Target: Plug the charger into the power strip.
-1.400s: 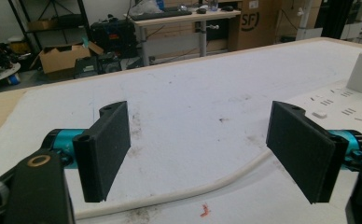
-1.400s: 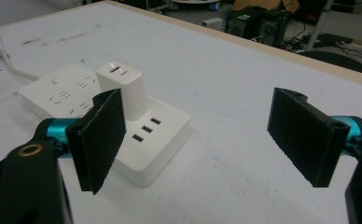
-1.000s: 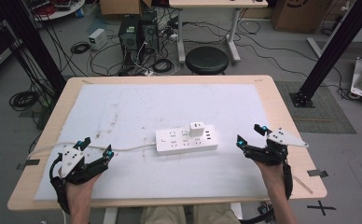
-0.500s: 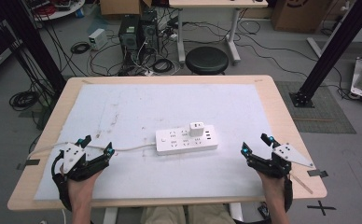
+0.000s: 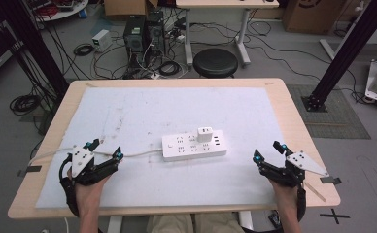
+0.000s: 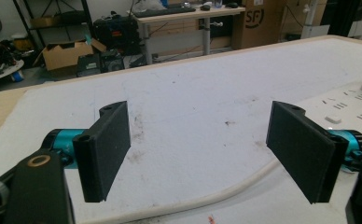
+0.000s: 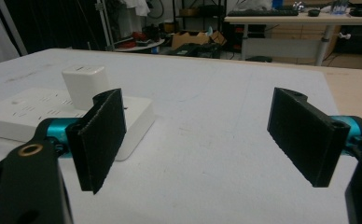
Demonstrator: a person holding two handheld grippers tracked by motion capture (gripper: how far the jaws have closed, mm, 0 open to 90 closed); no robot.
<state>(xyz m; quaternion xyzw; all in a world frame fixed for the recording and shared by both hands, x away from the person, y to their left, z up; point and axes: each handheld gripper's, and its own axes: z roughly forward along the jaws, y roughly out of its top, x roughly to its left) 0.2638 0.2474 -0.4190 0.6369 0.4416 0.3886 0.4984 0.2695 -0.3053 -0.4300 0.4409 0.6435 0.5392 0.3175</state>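
Holding both grippers wide and empty, we flank the power strip (image 5: pixel 194 144): left gripper (image 5: pixel 106 148) by its cord (image 5: pixel 138 155), right gripper (image 5: pixel 269 152) well apart.

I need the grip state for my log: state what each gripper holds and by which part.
Nothing is held. The left gripper and the right gripper both stand open on the mat, apart from the power strip and its charger.

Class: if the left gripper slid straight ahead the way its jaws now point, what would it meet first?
Probably nothing on the mat: the left gripper points over bare white mat toward the table's far edge. The power strip lies off to its right, and its cord runs just beneath the jaws.
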